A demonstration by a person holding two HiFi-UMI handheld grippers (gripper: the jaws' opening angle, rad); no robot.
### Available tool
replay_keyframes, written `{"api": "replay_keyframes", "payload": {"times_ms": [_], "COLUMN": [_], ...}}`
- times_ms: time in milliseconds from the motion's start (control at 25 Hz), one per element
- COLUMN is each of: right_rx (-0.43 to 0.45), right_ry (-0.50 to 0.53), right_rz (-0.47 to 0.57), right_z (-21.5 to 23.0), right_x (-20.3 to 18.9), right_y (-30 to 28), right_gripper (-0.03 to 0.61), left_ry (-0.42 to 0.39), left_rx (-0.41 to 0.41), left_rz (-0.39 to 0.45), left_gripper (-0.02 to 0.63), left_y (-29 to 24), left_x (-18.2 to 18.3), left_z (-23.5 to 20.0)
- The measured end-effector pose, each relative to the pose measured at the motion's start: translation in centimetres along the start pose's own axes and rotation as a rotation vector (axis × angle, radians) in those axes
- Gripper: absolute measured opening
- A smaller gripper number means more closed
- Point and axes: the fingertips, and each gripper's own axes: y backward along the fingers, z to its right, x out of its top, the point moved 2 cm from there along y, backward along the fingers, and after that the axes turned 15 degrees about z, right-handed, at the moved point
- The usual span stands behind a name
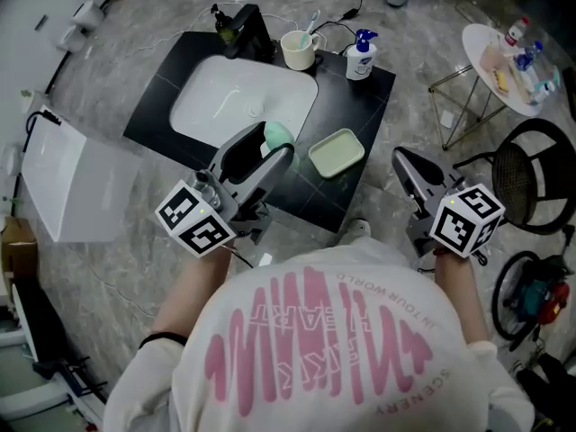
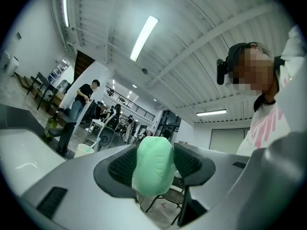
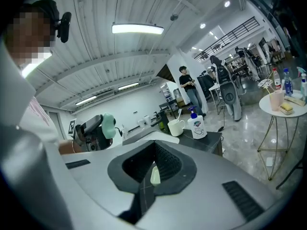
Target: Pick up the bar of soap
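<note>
Bar of soap: the pale green bar of soap (image 2: 153,164) is sitting upright between the two jaws of the left gripper (image 1: 268,148), with the dark ribbed pads pressing on both its sides.
Soap's place: it is hanging in the air over the near edge of the sink (image 1: 225,97), clear of the worktop (image 1: 364,97), up and to the left of the soap dish (image 1: 337,152).
Left gripper: it is pinching the bar, with the jaws standing wide around its thickness and the bar's rounded end poking out past the jaw tips.
Right gripper: the right gripper (image 1: 407,162) is hovering off the right edge of the worktop, well apart from the soap, with its jaws pressed together and nothing between them.
Soap dish: the pale green rectangular dish is lying on the black worktop just right of the sink, showing only its own bare inside.
Sink: the white basin is sitting sunk in the worktop, with a dark tap (image 1: 245,27) standing at its far edge.
Cup: the cream cup (image 1: 300,50) is standing behind the sink and is holding a toothbrush (image 1: 311,21).
Pump bottle: a white pump bottle (image 1: 362,57) is standing just to the right of the cup.
</note>
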Motion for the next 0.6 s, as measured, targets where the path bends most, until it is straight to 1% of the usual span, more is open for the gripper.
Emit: {"api": "replay_keyframes", "payload": {"times_ms": [120, 240, 360, 480, 600], "right_rx": [-0.037, -0.05, -0.069, -0.078, -0.07], "right_ry": [0.003, -0.001, -0.007, -0.024, -0.043], "right_rz": [0.001, 0.018, 0.027, 0.041, 0.077], "right_z": [-2.5, -4.3, -6.1, -7.8, -9.3], "right_x": [-0.5, -1.5, -2.8, -4.2, -5.0], "right_y": [1.3, 2.6, 3.9, 4.8, 5.1], "right_gripper": [0.006, 0.006, 0.006, 0.006, 0.006], "left_ry": [0.014, 0.023, 0.041, 0.075, 0.085], "left_rx": [0.004, 0.007, 0.027, 0.047, 0.055], "left_rz": [0.037, 0.048, 0.059, 0.082, 0.094], "left_gripper": [0.249, 0.249, 0.248, 0.247, 0.248], "left_y": [2.7, 5.2, 7.7, 10.0, 11.9], "left_x": [1.5, 2.5, 2.9, 3.3, 3.5], "left_z": [0.7, 1.0, 1.0, 0.9, 1.0]}}
